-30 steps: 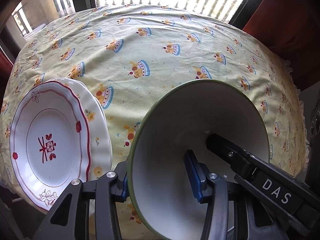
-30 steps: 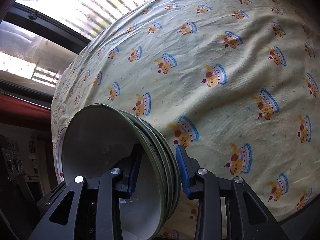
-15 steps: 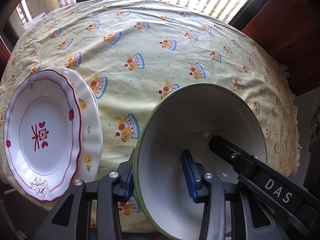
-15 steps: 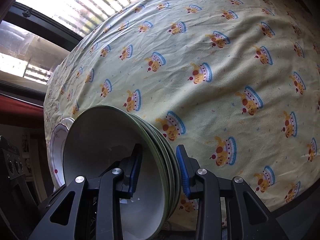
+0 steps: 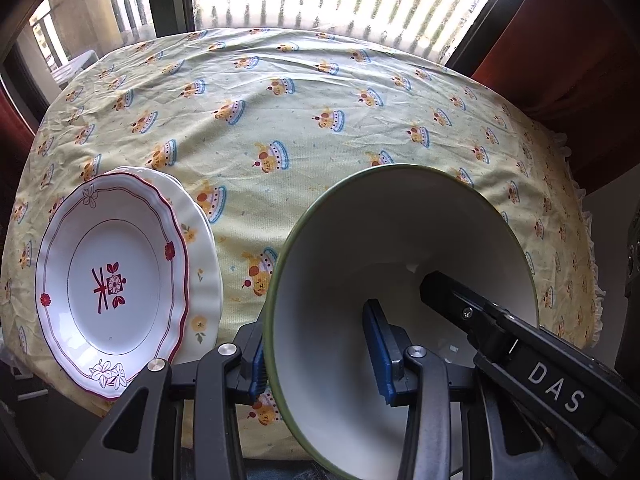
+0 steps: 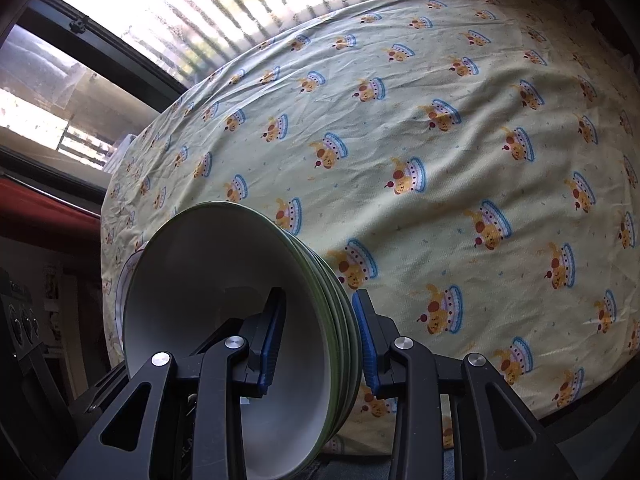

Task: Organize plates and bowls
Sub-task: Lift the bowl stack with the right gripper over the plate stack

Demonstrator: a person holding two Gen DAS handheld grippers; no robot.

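The left gripper (image 5: 318,354) pinches the rim of the stacked green-rimmed bowls (image 5: 400,240), and the right gripper (image 6: 320,340) pinches the opposite rim; the bowls hang above the near edge of the tablecloth (image 5: 280,120). Left of the bowls, two stacked plates (image 5: 112,280) rest on the tablecloth.

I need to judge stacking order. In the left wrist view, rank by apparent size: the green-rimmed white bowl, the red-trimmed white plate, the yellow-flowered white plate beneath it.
1. Green-rimmed white bowl: looks largest, but it sits right at the camera, so that is unsure.
2 and 3. Yellow-flowered white plate shows slightly wider than the red-trimmed white plate lying on it; mostly covered, so near alike.
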